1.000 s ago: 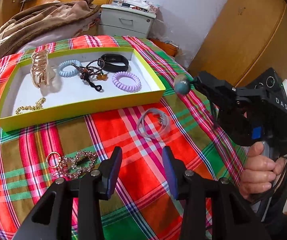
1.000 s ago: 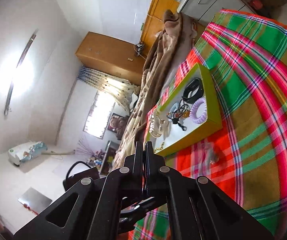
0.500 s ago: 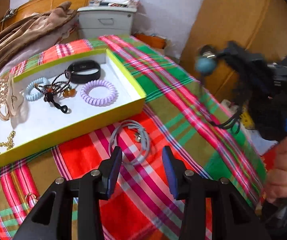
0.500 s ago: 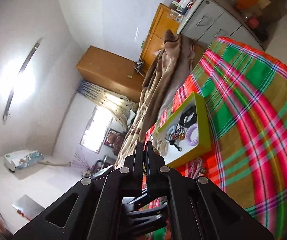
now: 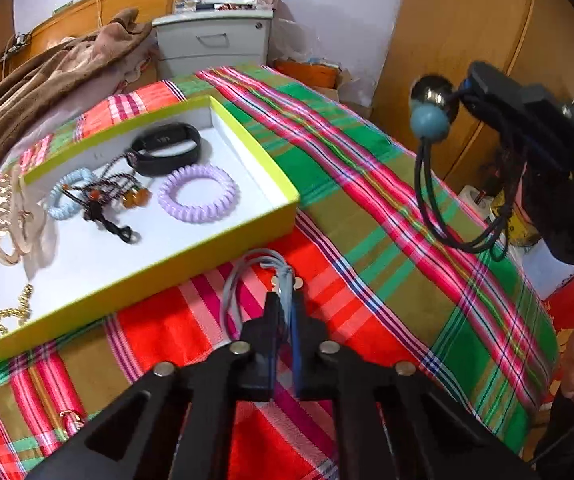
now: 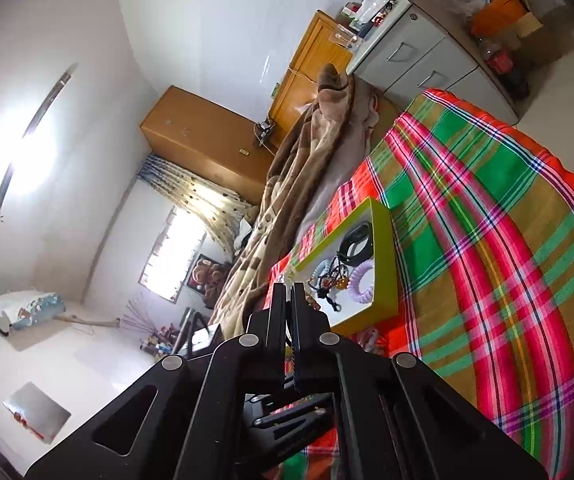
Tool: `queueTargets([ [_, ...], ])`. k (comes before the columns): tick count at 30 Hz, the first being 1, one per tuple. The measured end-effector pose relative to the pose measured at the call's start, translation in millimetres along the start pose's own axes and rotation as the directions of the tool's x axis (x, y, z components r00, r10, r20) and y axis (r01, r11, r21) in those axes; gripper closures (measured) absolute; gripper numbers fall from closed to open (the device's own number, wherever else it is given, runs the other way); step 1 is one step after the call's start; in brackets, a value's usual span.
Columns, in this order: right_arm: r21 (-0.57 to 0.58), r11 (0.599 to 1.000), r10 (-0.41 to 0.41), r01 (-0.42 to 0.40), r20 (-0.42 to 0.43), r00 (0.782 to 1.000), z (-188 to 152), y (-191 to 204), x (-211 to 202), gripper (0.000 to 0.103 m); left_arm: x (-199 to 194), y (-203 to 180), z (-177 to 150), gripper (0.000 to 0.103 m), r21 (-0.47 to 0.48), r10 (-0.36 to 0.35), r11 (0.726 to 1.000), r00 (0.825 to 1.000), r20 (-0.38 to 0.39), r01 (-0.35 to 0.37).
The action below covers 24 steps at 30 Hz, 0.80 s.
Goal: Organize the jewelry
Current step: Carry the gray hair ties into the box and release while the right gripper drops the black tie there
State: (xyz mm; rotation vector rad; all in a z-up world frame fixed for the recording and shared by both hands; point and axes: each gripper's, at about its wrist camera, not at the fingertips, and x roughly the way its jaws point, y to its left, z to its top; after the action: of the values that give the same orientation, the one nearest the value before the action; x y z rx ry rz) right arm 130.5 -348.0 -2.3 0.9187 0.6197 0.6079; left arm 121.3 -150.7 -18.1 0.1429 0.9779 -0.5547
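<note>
A yellow-green tray (image 5: 255, 152) with a white floor sits on the plaid cloth. It holds a black band (image 5: 167, 148), a purple coil tie (image 5: 198, 197), a blue coil tie (image 5: 59, 204), a beaded cord (image 5: 105, 196), a gold clip (image 5: 5, 216) and a gold chain (image 5: 15, 310). My left gripper (image 5: 283, 306) is shut on a grey cord loop (image 5: 243, 276) lying in front of the tray. My right gripper (image 5: 475, 88) hangs raised at the right, shut on a black cord with a blue bead (image 5: 429, 122). In the right wrist view its jaws (image 6: 287, 300) stand closed.
A gold ring (image 5: 69, 416) lies on the cloth at the lower left. A brown blanket (image 5: 47, 76) and a grey drawer unit (image 5: 211, 44) stand behind the table. Wooden wardrobe doors (image 5: 467, 32) are at the right. The table's right edge (image 5: 543, 320) drops off near my right hand.
My left gripper moved forward and closed on the grey cord loop. My right gripper rose with the beaded black cord, which now hangs higher at the right.
</note>
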Motion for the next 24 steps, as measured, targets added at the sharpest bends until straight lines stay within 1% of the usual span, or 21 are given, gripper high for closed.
queueTargets([
  [7, -0.017, 1.0, -0.006, 0.006, -0.011, 1.0, 5, 8, 9, 0.101, -30, 14, 9, 0.1, -0.03, -0.019, 0.999, 0.997, 0.073, 0.021],
  [13, -0.042, 0.999, -0.001, 0.0, -0.027, 1.0, 11, 19, 22, 0.101, -57, 29, 18, 0.1, -0.048, -0.01, 0.999, 0.99, 0.142, 0.017],
  [19, -0.065, 0.998, -0.01, 0.006, -0.057, 0.998, 18, 27, 39, 0.101, -71, 48, 28, 0.1, -0.083, 0.027, 0.996, 0.984, 0.177, -0.013],
  [24, -0.088, 0.995, -0.046, 0.037, -0.095, 0.994, 24, 27, 64, 0.101, -67, 78, 37, 0.1, -0.14, 0.072, 0.989, 0.981, 0.181, -0.046],
])
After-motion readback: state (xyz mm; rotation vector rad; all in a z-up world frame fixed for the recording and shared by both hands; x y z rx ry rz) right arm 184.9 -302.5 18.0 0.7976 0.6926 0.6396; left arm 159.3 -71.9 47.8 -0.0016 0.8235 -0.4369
